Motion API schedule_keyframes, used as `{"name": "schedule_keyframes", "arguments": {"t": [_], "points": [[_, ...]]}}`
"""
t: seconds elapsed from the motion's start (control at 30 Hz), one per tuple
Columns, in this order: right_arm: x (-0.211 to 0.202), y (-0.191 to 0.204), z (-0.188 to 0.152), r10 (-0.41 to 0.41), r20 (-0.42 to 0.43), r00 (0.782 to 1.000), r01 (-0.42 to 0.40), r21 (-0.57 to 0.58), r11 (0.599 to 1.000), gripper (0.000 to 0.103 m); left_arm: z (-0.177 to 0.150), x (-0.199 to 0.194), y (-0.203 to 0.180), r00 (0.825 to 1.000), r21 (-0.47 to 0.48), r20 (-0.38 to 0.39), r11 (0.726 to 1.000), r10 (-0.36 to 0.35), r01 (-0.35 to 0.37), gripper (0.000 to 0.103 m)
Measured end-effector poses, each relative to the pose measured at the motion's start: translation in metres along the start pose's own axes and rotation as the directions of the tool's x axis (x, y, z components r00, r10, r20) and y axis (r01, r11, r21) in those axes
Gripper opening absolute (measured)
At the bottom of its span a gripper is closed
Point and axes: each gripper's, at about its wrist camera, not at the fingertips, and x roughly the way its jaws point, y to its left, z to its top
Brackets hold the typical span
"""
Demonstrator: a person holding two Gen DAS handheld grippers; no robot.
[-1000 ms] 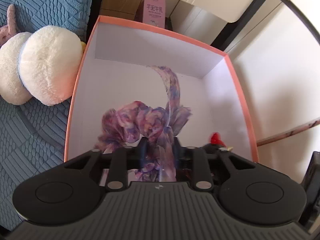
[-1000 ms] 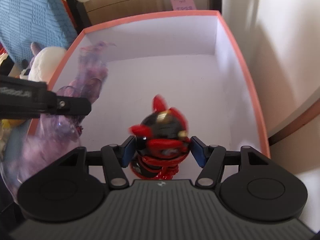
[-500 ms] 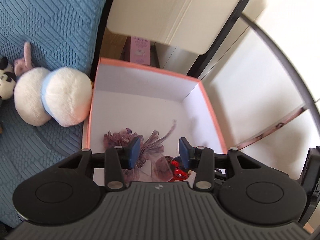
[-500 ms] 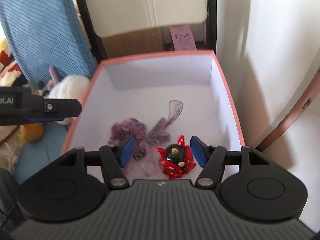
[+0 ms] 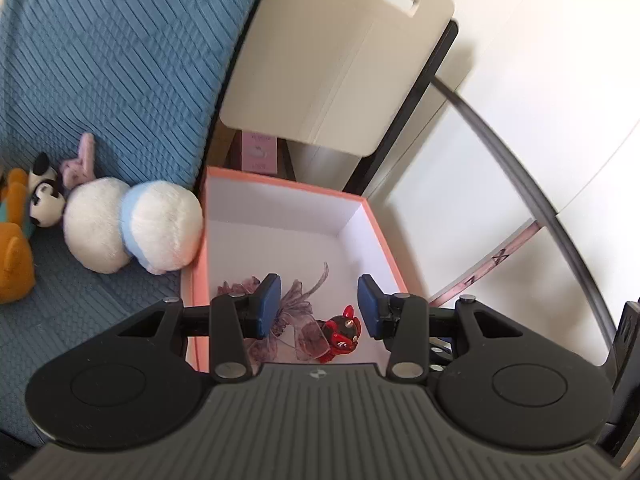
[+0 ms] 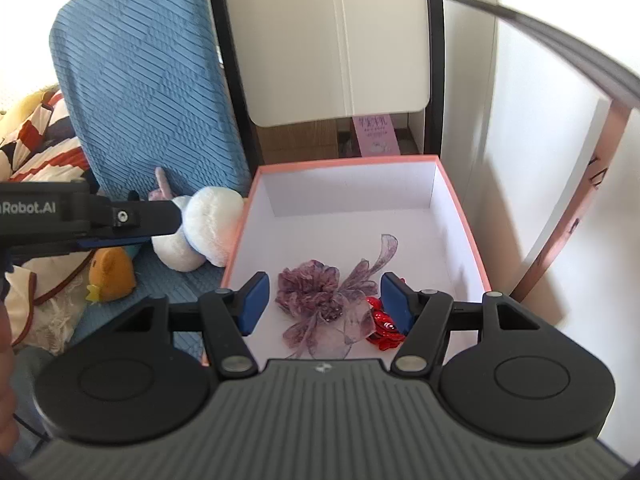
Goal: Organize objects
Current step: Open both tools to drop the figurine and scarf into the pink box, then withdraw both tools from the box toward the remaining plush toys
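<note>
Fig.: both wrist views, grippers above the storage box. Left gripper (image 5: 319,304), lower centre of left wrist view: jaws about half open, nothing betw. the blue pads (image 5: 269,305); what shows in the gap lies far below, on the box floor. Right gripper (image 6: 325,303), lower centre of right wrist view: jaws likewise part open, empty; its right pad overlaps the red toy only by line of sight.

Pink-rimmed box (image 5: 382,240), centre frame, white inside, standing betw. the blue quilted cover (image 5: 120,60) (upper left) and a white wall at right. On its floor, near end: purple fabric flower (image 6: 320,300) w/ a ribbon tail curling toward upper right, and red-and-black figurine (image 5: 340,332) just beside it at right, prob. touching. Both are loose and appear put away, so that part of the sorting looks done.

Outside the box, left of frame: white plush (image 5: 132,226) leaning against the box's outer wall, orange plush (image 6: 110,272) and a black-and-white plush (image 5: 46,196) on the cover. These are presumably next to go in. Empty, part-open jaws suit reaching for one.
</note>
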Motion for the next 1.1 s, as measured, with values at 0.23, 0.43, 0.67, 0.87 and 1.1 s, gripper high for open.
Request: {"name": "schedule_keyframes", "arguments": {"t": [0.23, 0.43, 0.67, 0.87, 1.1], "points": [[-0.033, 0.031, -0.013, -0.005, 0.036, 0.999, 0.005, -0.002, 1.0, 0.064, -0.016, -0.052, 0.017, 0.998, 0.007, 0.063, 1.0, -0.019, 0.019, 0.049], [-0.049, 0.049, -0.03, 0.001, 0.068, 0.998, -0.001, 0.002, 1.0, 0.064, -0.035, -0.085, 0.037, 0.994, 0.014, 0.113, 1.0, -0.012, 0.01, 0.049], [-0.053, 0.07, -0.051, 0.006, 0.077, 0.997, -0.006, -0.009, 1.0, 0.064, -0.053, -0.106, 0.061, 0.989, 0.006, 0.145, 1.0, -0.007, 0.006, 0.049], [-0.054, 0.092, -0.064, 0.037, 0.068, 0.997, -0.036, -0.028, 0.999, 0.064, -0.062, -0.118, 0.077, 0.986, 0.0, 0.164, 1.0, 0.022, -0.022, 0.049], [-0.046, 0.109, -0.067, 0.02, 0.057, 0.998, -0.018, -0.052, 0.998, 0.07, -0.062, -0.13, 0.095, 0.981, -0.017, 0.192, 1.0, 0.028, -0.025, 0.049]]}}
